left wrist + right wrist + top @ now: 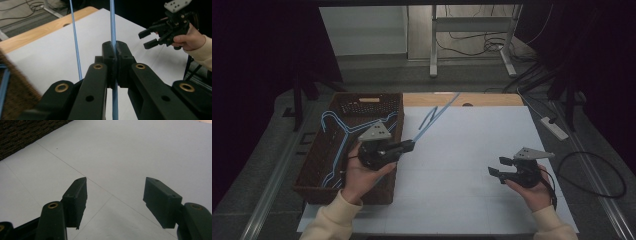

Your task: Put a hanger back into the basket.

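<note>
Fingers (125,57) of the left gripper (408,146) pinch a blue hanger (432,118).
Right gripper (501,168), lower right, gapes wide above the white table (462,200).

One brown basket (314,165), about three blue hangers (432,117), two grippers (411,146).

- The right claw (115,195) hangs over the white table (140,150), its two black jaws spread wide with bare surface between them.
- Thin seam lines cross the white surface.
- A dark woven basket (22,132) sits at the table's edge, top left.
</note>
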{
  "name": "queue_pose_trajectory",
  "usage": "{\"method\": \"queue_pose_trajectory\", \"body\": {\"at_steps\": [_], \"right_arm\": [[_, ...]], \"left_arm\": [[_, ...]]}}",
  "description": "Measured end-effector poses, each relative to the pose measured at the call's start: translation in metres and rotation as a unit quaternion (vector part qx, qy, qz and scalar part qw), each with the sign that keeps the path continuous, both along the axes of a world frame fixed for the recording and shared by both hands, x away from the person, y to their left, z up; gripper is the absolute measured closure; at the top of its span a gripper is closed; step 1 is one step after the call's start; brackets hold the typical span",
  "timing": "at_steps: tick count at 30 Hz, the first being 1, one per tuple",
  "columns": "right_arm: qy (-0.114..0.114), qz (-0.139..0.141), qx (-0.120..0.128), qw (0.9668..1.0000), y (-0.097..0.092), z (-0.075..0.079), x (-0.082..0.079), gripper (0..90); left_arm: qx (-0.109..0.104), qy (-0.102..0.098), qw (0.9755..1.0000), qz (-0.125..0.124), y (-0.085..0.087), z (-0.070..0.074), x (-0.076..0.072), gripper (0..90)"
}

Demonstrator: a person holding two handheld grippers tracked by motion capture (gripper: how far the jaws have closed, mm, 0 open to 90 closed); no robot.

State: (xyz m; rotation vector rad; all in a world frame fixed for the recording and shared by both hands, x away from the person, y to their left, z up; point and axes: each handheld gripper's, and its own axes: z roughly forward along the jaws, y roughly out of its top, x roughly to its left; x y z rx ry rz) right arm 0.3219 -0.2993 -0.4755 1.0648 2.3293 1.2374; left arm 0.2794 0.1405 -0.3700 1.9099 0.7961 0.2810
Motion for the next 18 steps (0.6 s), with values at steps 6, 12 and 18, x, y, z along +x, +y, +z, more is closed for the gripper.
{"method": "queue_pose_trajectory", "body": {"at_steps": [6,12,18], "right_arm": [[-0.003,0.001,-0.011,0.9999,0.002,-0.001,-0.001,36.3],[-0.006,0.001,-0.017,0.9998,0.004,-0.002,-0.001,36.2],[-0.006,0.001,-0.018,0.9998,0.004,-0.003,-0.001,36.1]], "left_arm": [[-0.006,-0.005,0.9997,0.022,0.039,0.003,-0.003,87.8],[-0.008,-0.002,0.999,0.043,0.068,0.0,-0.002,87.8],[-0.007,0.01,0.9983,0.057,0.091,-0.006,0.003,87.8]]}}
